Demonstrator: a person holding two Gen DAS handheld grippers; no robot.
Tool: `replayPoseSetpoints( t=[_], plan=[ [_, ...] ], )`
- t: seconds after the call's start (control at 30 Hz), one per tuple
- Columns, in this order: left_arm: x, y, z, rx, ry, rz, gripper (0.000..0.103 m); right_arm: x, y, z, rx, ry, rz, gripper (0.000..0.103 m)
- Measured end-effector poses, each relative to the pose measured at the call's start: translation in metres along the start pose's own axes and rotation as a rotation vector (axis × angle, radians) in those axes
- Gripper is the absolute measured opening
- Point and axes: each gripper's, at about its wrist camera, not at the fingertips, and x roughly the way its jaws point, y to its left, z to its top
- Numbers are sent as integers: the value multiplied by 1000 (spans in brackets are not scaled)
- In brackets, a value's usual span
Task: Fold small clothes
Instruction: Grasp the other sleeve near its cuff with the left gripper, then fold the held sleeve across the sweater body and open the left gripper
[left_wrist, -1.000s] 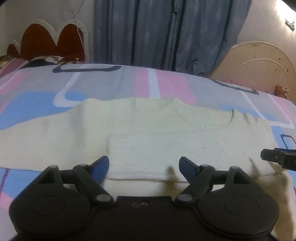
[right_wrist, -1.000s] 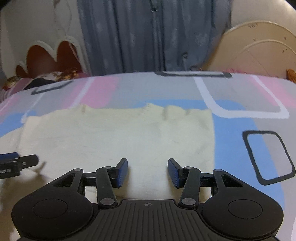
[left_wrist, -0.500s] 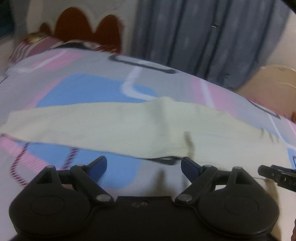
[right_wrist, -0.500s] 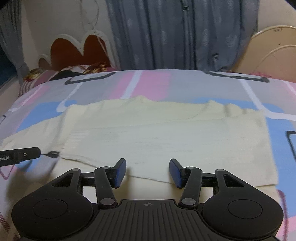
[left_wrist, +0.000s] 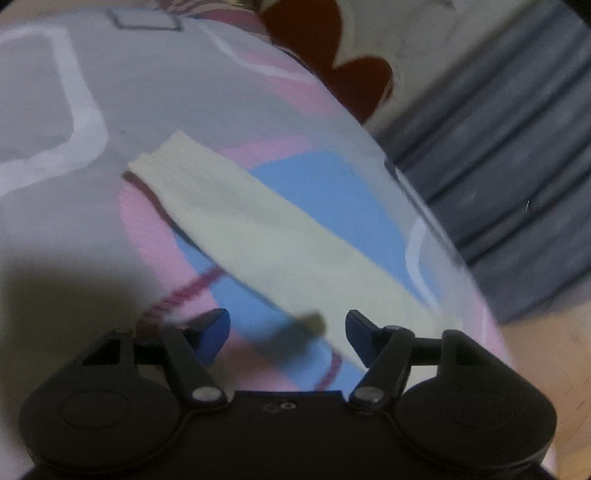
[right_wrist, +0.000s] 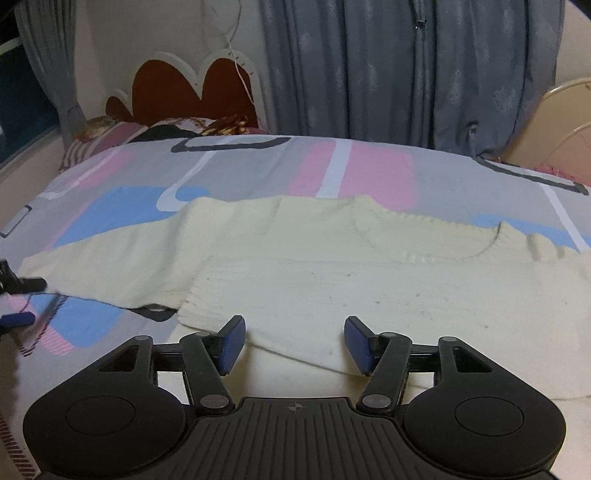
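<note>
A cream sweater (right_wrist: 332, 266) lies spread, seemingly partly folded, on the patterned bed (right_wrist: 147, 177).

Home bedroom. Bed with patterned pink/blue/grey bedspread (right_wrist: 155, 177), scalloped red-and-white headboard (right_wrist: 192, 88), pillows (right_wrist: 122, 134) at its foot, blue-grey curtains (right_wrist: 406, 66) along the wall, cream second headboard (right_wrist: 554, 122) at right.

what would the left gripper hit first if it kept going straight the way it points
Most likely the sweater's cream sleeve lying on the bedspread; the open left gripper points down at it. Blur makes depth unsure.
</note>
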Motion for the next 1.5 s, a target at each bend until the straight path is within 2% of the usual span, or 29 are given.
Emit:
replayPoseSetpoints(
  t=[0.07,0.17,0.2,0.23,0.3,0.4,0.47,0.53,0.6,0.67,0.73,0.83,0.93,1.07,1.17,1.23,1.37,1.4,1.43,1.47,1.5],
  plan=[
    [7,10,8,-57,-33,-29,56,5,2,1,3,-2,-6,59],
    [16,21,17,-121,-68,-47,39,13,3,3,10,-13,-24,59],
    [19,24,19,-134,-75,-38,23,15,3,3,13,-15,-30,59],
    [22,29,20,-151,-79,-28,11,18,3,4,18,-16,-37,59],
    [26,34,18,-190,-86,-46,9,24,3,3,16,-5,-49,59],
    [17,25,16,-124,-109,-28,6,31,2,1,-3,12,-67,59],
    [10,15,17,-78,-135,-43,6,29,1,2,1,1,-72,59],
    [5,-2,20,-8,-162,-62,6,27,0,2,11,-23,-81,59],
    [-5,-21,19,69,-185,-87,6,35,1,-1,-14,21,-97,59],
    [-12,-48,15,159,-197,-127,6,38,6,-3,-84,26,-114,59],
    [-15,-81,6,257,-194,-176,6,31,1,1,-48,14,-88,59],
    [-14,-134,-19,416,-157,-253,6,14,-15,4,41,-38,-71,59],
    [-8,-186,-61,563,-100,-342,6,-3,-39,3,109,-56,-63,59],
    [14,-237,-118,667,16,-427,6,-29,-72,-1,154,-76,-92,59],
    [32,-260,-161,731,107,-441,6,-48,-94,-8,172,-80,-128,59],
    [40,-265,-187,781,155,-427,9,-60,-112,-14,194,-79,-151,59],
    [43,-268,-225,899,232,-391,28,-85,-138,-26,239,-81,-174,59],
    [43,-269,-230,922,239,-379,40,-90,-142,-30,247,-83,-174,59],
    [42,-269,-231,933,251,-379,57,-94,-146,-31,255,-85,-171,59],
    [33,-264,-233,932,259,-385,66,-96,-147,-31,259,-88,-166,59],
    [32,-264,-230,929,257,-387,82,-98,-148,-31,259,-90,-163,59]
  ],
)
